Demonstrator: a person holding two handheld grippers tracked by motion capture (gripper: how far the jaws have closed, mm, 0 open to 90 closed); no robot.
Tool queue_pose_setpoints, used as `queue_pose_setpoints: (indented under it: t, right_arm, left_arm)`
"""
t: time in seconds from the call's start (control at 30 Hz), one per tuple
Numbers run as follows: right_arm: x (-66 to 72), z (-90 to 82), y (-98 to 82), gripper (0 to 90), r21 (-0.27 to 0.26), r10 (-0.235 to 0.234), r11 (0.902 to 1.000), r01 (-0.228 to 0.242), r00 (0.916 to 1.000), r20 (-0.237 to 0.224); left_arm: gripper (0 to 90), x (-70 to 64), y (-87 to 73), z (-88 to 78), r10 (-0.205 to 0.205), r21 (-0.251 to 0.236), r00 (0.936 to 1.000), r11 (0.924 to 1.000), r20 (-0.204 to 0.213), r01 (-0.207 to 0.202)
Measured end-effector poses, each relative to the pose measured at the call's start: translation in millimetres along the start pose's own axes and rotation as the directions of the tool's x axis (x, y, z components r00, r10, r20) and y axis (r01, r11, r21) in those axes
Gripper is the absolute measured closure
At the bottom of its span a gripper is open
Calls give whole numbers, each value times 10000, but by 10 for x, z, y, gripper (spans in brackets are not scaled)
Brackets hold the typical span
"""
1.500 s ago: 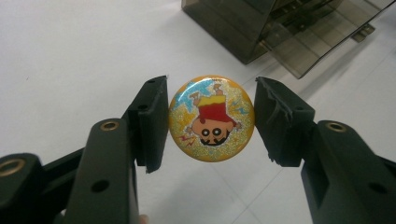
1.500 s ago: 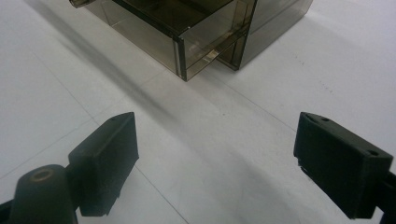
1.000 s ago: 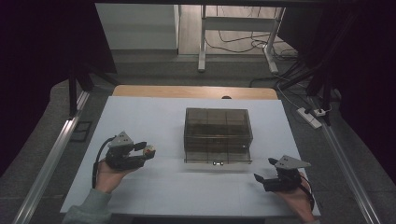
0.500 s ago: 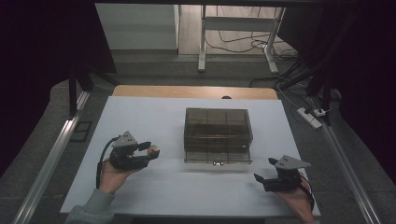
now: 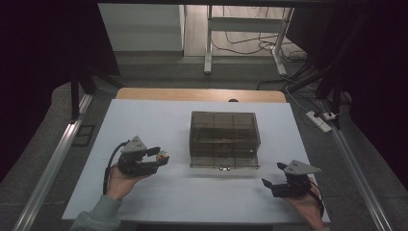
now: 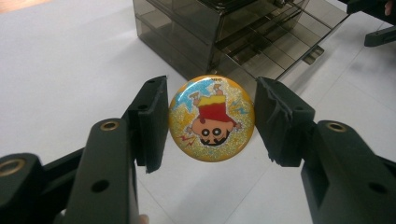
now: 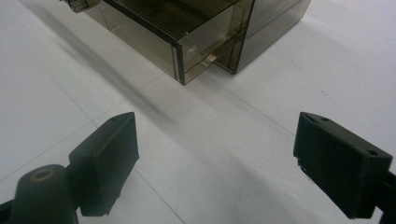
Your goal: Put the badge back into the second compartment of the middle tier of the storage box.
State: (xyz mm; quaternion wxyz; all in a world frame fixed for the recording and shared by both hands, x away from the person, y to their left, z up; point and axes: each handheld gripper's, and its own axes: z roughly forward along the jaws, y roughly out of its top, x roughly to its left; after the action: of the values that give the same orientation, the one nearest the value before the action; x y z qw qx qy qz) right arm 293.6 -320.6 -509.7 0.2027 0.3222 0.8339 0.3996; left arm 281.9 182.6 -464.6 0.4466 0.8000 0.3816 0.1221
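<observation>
The left gripper (image 6: 211,123) is closed on a round pin badge (image 6: 211,118), its 2 jaws pressing the badge's left and right rim. The badge face is glittery yellow and blue with a cartoon child in a red shirt and yellow shorts, seen upside down in the left gripper view; no lettering on it can be read. In the high view the left gripper (image 5: 162,157) holds the badge (image 5: 163,155) above the white table top (image 5: 144,120), to the left of the smoky transparent drawer box (image 5: 224,134) and apart from it. The box has divided compartments, and a drawer stands pulled out at its near side, with a small handle (image 5: 224,168) at the drawer's front edge. No brand or label shows on the box.

The right gripper (image 7: 215,154) has its jaws wide apart with nothing between them, just bare table. In the high view the right gripper (image 5: 272,175) sits near the table's near-right corner, well apart from the box. Open white surface lies between both grippers and along the near edge
</observation>
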Motion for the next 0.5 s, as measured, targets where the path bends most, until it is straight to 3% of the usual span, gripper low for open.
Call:
queue_pose_setpoints:
  t: [0.5]
  right_arm:
    - [1,4,-1,136,31,-32,10000,32,10000,-14]
  left_arm:
    - [467,-103,50,102,309,80,9993,9995,222,-311]
